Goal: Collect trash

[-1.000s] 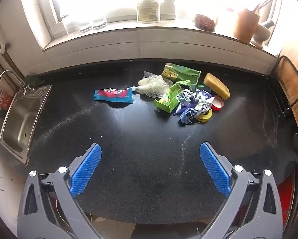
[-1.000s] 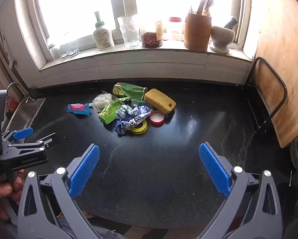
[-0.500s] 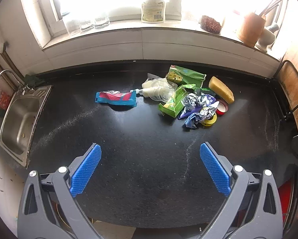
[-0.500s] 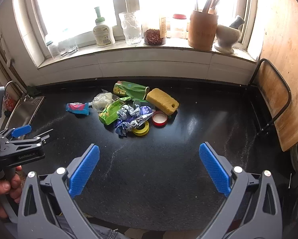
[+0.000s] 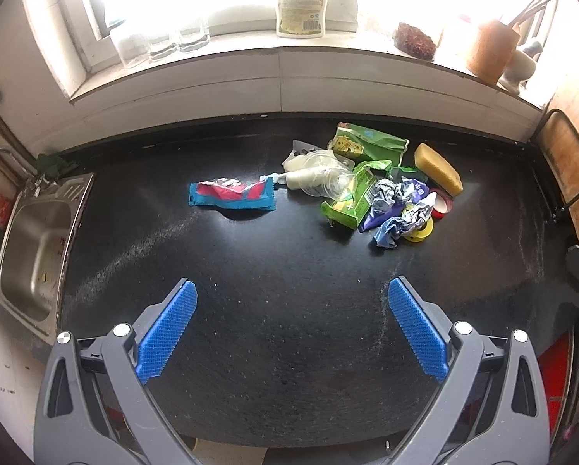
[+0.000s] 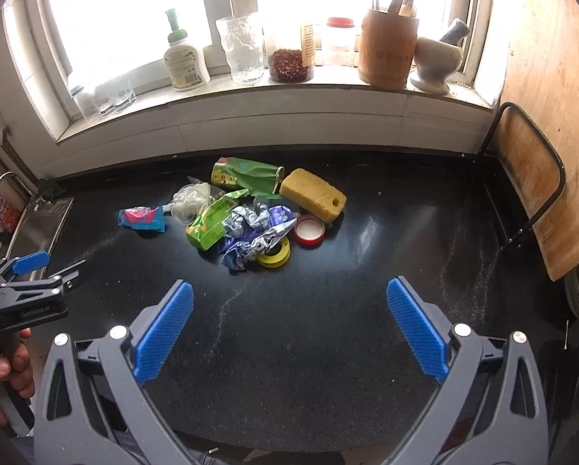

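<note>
A heap of trash lies on the black counter (image 5: 274,279): a blue and pink wrapper (image 5: 231,193) (image 6: 142,219) lying apart on the left, a clear plastic bag (image 5: 316,176), green packets (image 5: 366,143) (image 6: 212,223), crumpled foil wrappers (image 5: 397,209) (image 6: 258,232), a yellow tape roll (image 6: 275,255), a red lid (image 6: 310,229) and a yellow sponge (image 5: 438,168) (image 6: 312,193). My left gripper (image 5: 291,325) is open, well short of the heap, nothing between its fingers. My right gripper (image 6: 289,325) is also open and empty, nearer the counter's front edge.
A steel sink (image 5: 30,248) is set in the counter's left end. The window sill holds a soap bottle (image 6: 182,58), glasses (image 6: 244,50), jars and a wooden utensil holder (image 6: 386,52). A wooden board in a metal rack (image 6: 533,178) stands at the right. A hand (image 6: 2,372) holds the left gripper's handle.
Both cameras have drawn back and tilted up slightly, so the trash heap sits a little lower and more of the sill shows. Both grippers stay open. No trash has moved.
</note>
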